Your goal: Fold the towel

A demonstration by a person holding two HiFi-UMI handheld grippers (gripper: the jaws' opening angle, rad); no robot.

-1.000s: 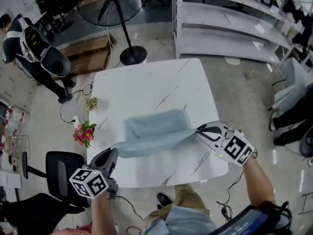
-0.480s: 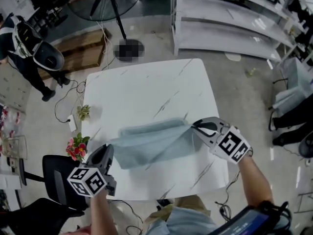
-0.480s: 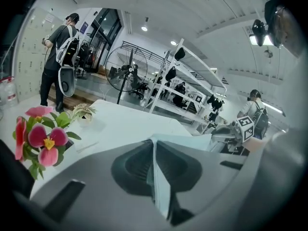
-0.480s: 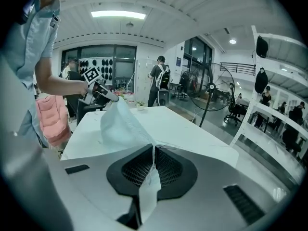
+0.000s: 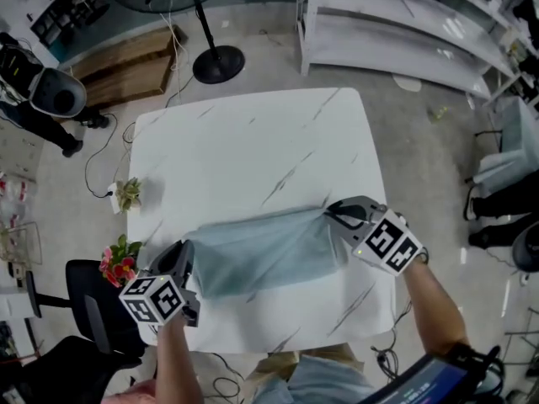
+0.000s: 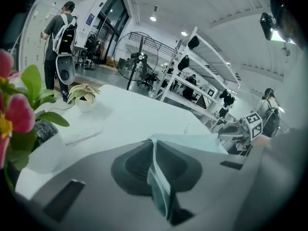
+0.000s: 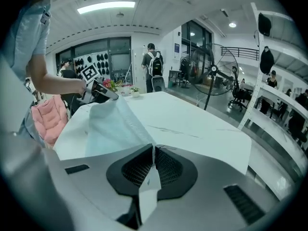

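A pale blue towel (image 5: 261,251) stretches across the near half of the white marble table (image 5: 253,150), folded over on itself. My left gripper (image 5: 184,251) is shut on the towel's left end; the cloth (image 6: 159,186) runs pinched between its dark pads. My right gripper (image 5: 330,213) is shut on the towel's right end, with a strip of cloth (image 7: 150,177) caught between its pads (image 7: 166,165). In the right gripper view the towel (image 7: 108,124) sags from the left gripper (image 7: 98,91) toward me. The left gripper view shows the right gripper (image 6: 240,131) at the towel's far end.
A small potted plant (image 5: 128,194) and a pot of pink flowers (image 5: 118,263) stand along the table's left edge. A black office chair (image 5: 93,301) sits at the near left. A floor fan (image 5: 210,57) and white shelving (image 5: 404,32) stand beyond the table. People (image 6: 60,37) stand further off.
Both grippers have carried the towel's held edge forward and lower, away from me. The raised fold has come down over the towel's lower layer, which now looks flatter on the table.
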